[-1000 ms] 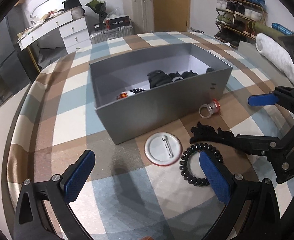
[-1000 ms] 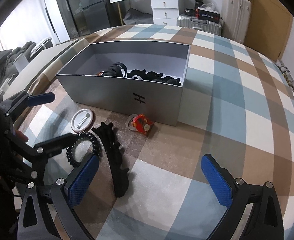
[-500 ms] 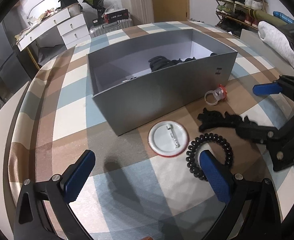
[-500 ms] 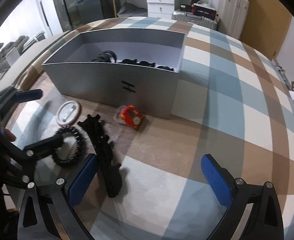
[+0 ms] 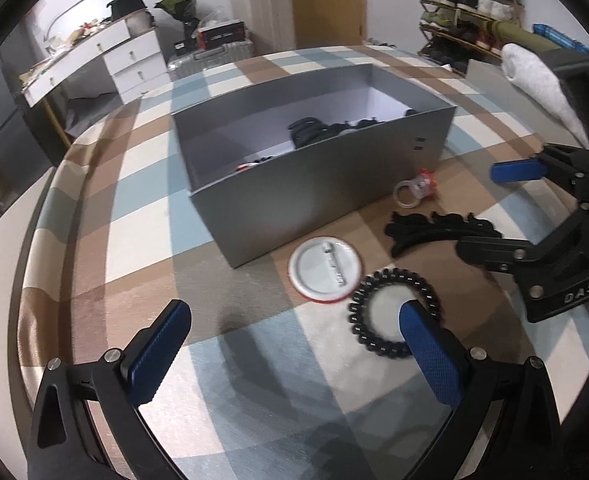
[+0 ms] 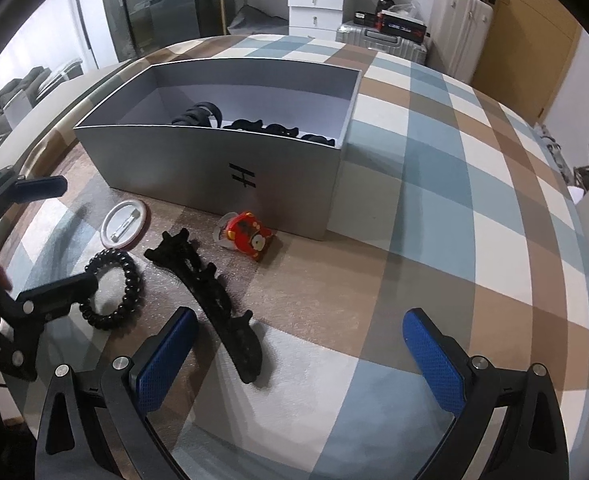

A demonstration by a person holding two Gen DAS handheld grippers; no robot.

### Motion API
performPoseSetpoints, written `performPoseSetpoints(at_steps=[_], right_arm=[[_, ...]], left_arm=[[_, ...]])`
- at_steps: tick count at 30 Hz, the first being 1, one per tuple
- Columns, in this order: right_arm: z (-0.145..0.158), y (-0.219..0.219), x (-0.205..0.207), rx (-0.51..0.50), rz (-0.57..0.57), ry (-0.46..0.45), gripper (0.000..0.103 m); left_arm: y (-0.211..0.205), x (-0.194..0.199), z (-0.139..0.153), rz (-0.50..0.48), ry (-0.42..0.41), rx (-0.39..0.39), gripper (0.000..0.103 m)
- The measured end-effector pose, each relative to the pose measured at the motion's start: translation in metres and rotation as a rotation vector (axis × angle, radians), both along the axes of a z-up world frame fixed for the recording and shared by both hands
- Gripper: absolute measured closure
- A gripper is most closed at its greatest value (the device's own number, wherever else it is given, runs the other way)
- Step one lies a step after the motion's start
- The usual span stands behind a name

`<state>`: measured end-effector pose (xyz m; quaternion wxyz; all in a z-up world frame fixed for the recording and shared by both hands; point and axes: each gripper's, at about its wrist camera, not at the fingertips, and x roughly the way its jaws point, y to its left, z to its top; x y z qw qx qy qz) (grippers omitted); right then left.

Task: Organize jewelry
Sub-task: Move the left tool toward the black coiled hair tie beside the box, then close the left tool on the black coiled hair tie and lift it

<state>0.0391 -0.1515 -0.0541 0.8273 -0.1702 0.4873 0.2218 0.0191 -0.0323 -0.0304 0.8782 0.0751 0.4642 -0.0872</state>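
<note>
both grippers, left (image 5: 294, 356) and right (image 6: 298, 356), hang wide open and empty. the coiled hair tie (image 5: 394, 312) lies on the checked desk (image 6: 474, 200) before the grey box (image 6: 214, 160). best drop the left jaws astride its ring, pinching one side cleanly without nudging the pin badge (image 5: 325, 269).

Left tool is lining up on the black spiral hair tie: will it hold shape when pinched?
Probably not: the black spiral hair tie is an open coiled loop, so it likely squashes and stretches. Looks light. Lying flat, it shouldn't roll.
</note>
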Motion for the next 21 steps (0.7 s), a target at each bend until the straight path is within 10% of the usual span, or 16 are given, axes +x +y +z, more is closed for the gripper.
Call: performPoseSetpoints(at_steps=[13,21], right_arm=[[0.0044,0.0026,-0.0035,0.006,0.017,-0.011,0.000],[0.0041,0.0004,-0.0018,0.016,0.014,-0.008,0.000]], left_arm=[[-0.0009,-0.0003,-0.0040,-0.029,0.016,-0.004,0.038],[-0.0015,-0.0025,-0.0021,-0.073,0.010,-0.032,0.085]])
